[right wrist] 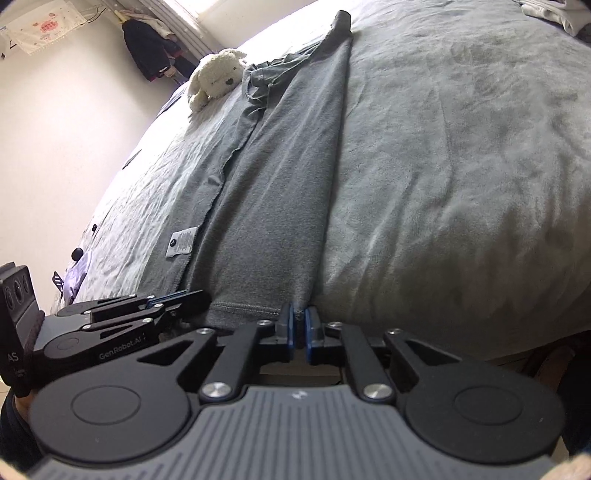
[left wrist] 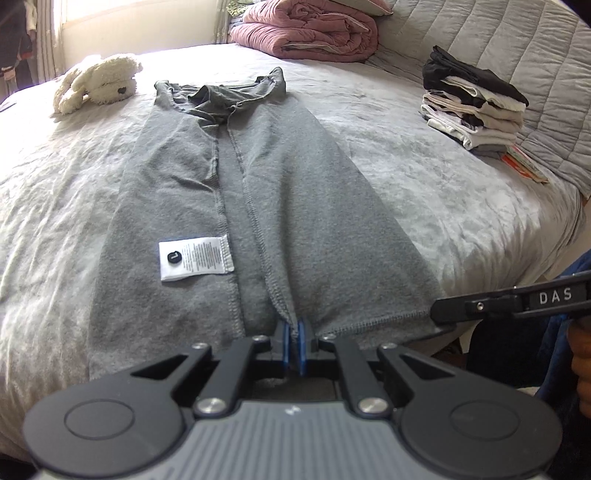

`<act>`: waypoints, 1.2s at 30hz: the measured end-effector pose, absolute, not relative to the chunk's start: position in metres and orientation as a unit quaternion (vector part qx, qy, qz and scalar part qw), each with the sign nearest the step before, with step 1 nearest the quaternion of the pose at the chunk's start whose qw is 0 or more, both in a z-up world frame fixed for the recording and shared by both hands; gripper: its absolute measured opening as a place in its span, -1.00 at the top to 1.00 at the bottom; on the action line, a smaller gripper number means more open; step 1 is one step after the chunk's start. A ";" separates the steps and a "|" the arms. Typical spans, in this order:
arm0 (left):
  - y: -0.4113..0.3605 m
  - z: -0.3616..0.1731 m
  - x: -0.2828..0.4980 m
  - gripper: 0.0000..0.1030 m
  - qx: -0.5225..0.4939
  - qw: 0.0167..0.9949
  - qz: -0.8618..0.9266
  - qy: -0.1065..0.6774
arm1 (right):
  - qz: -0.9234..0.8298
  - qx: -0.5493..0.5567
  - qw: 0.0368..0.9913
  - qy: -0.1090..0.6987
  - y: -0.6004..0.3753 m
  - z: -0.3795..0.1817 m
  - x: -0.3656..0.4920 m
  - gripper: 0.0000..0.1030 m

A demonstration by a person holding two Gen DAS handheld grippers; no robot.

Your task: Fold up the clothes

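My left tool [left wrist: 294,334] is pinched tight on the near hem of the grey garment [left wrist: 255,192], right where the two stitched edges meet at the middle; a little bunch of cloth shows between the blue pads [left wrist: 282,332]. My right tool [left wrist: 443,312] comes in low from the right in that view and sits at the hem's right corner. From its own camera, the right tool [right wrist: 300,325] has its pads drawn in to a narrow slit with the garment's [right wrist: 273,206] hem edge at their tips; I think the cloth is caught there, though the angle makes it hard to be sure. In that same view my left tool [right wrist: 177,295] is just beside it on the left, also at the hem.

The garment lies flat and lengthwise on the bed [left wrist: 406,155], both sides folded in toward the middle, its neck end far from me. A white care label [left wrist: 195,258] lies on the left folded panel. A cream plush toy [left wrist: 98,83] rests near the far left corner of the garment, not touching it. A stack of folded clothes [left wrist: 476,107] stands well apart on the right, and a pink quilt [left wrist: 306,29] is piled at the far end.
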State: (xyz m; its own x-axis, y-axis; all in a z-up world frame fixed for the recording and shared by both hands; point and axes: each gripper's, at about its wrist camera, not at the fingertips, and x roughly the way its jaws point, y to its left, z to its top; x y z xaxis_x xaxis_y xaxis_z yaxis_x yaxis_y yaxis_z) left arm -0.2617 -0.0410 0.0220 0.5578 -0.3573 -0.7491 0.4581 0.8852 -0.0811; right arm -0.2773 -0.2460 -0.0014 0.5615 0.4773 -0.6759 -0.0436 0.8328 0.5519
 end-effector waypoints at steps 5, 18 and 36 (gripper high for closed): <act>-0.042 0.024 -0.264 0.87 0.077 0.878 -0.237 0.408 | 0.151 0.213 0.853 0.452 -0.241 0.001 -0.279 0.80; 0.001 0.057 -0.231 0.54 -0.055 0.858 -0.264 0.438 | 0.148 0.143 0.881 0.426 -0.258 0.038 -0.261 0.67; -0.049 0.059 -0.120 0.21 -0.133 0.829 -0.266 0.473 | 0.237 -0.021 0.870 0.432 -0.236 0.051 -0.112 0.50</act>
State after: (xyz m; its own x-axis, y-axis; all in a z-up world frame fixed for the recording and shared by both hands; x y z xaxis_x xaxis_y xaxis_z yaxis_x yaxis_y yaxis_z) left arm -0.1199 -0.0488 0.0594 0.4106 -0.5663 -0.7147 0.3153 0.8236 -0.4714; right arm -0.1123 -0.2356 0.0509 0.5154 0.3934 -0.7613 -0.4298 0.8872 0.1675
